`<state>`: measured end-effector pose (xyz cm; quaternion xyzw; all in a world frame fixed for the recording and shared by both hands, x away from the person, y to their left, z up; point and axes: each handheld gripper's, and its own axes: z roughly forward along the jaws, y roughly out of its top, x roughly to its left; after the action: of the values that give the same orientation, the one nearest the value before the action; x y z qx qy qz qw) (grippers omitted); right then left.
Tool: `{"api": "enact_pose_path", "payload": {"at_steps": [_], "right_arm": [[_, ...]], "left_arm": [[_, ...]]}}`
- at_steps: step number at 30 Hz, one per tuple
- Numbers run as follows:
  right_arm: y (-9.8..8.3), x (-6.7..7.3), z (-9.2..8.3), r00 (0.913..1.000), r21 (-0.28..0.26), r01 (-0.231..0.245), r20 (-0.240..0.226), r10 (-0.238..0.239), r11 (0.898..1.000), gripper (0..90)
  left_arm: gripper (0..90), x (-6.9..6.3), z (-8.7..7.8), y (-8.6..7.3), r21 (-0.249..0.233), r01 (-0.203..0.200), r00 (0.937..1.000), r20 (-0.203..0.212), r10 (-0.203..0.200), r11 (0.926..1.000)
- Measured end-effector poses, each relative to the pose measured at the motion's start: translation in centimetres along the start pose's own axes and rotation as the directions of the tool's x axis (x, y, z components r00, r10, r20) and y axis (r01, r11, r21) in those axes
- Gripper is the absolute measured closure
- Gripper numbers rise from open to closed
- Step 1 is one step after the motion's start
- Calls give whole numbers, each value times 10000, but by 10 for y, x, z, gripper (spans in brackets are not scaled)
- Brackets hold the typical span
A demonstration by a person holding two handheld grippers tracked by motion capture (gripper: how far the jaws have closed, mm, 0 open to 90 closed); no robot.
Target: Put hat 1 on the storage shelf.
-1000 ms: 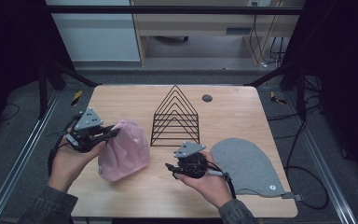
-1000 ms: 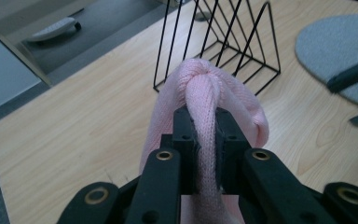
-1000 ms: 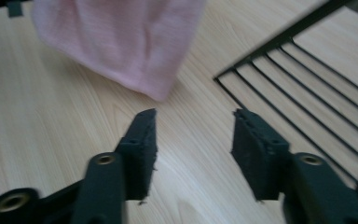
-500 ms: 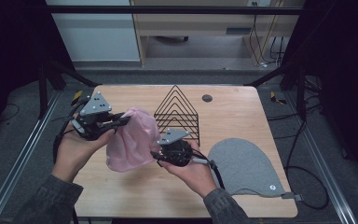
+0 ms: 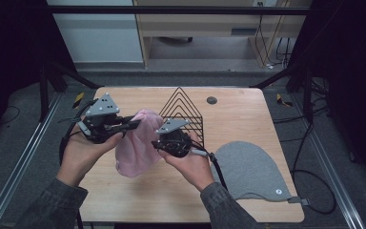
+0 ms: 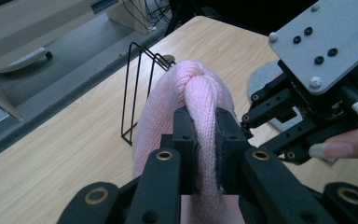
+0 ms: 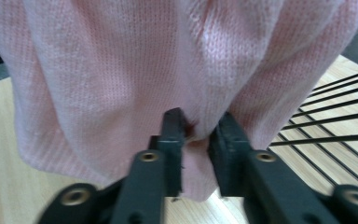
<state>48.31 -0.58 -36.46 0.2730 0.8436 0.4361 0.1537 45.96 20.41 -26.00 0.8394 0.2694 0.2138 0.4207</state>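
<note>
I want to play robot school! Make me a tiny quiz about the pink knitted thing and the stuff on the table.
1. True or false: the left hand-held gripper is shut on a fold of the pink knitted hat.
2. What lies flat on the table near the person's right arm? A) a grey felt piece B) a blue plate C) a red book
3. Fill in: the black wire ____ stands behind the hat.

Key
1. True. The right hand-held gripper has just been closing on the hat too.
2. A, the grey felt piece.
3. rack
</note>
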Motion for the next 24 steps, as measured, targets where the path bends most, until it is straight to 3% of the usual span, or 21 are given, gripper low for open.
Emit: {"api": "enact_pose_path", "payload": {"at_steps": [2,8,12,17,23,24], "right_arm": [[1,-1,-1,9999,26,37,-142,-36,10000,838],[4,-5,-13,9980,145,36,-637,-27,9999,854],[16,-12,-37,9945,200,436,-960,-415,9988,857],[33,-21,-55,9942,20,541,-932,-537,9985,859],[58,-45,-69,9966,39,718,-407,-716,9974,859],[64,-55,-73,9967,41,737,-330,-735,9973,859]], "left_arm": [[808,3,0,-1,89,-8,9999,-116,9,10000],[797,13,4,-1,179,-92,9993,-351,98,9998],[788,25,8,5,-76,-104,9987,-491,100,9999],[786,33,8,22,-403,-20,9986,-536,-2,9992],[787,42,11,46,-668,-15,9971,-764,-37,9978],[788,44,12,50,-739,27,9972,-742,-81,9973]]}}
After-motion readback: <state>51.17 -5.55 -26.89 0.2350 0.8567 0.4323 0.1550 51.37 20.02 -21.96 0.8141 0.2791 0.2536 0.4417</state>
